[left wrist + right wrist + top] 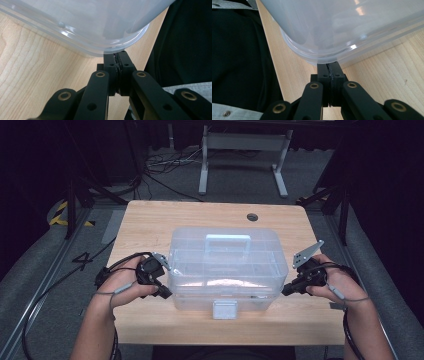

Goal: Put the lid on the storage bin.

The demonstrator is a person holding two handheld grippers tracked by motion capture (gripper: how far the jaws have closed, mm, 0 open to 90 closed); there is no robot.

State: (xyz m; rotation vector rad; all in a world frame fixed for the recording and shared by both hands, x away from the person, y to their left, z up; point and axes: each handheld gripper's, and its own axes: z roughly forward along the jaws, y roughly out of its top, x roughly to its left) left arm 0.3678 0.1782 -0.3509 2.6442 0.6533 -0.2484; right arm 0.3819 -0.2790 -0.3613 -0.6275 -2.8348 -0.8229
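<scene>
**Both grippers pressed to the corners of a clear plastic box**

At the lower left of the high view, the left gripper [167, 295] sits with its jaws closed together, tips against the near left corner of the clear plastic box [227, 270]. At the lower right, the right gripper [284, 291] does the same at the near right corner, jaws shut with nothing between them. The box stands in the middle of the wooden table [150, 220], its latch [224, 309] facing the near edge and its handle [228, 241] on the lid. Beyond the table, a grey frame [244, 142] stands on the floor.
</scene>
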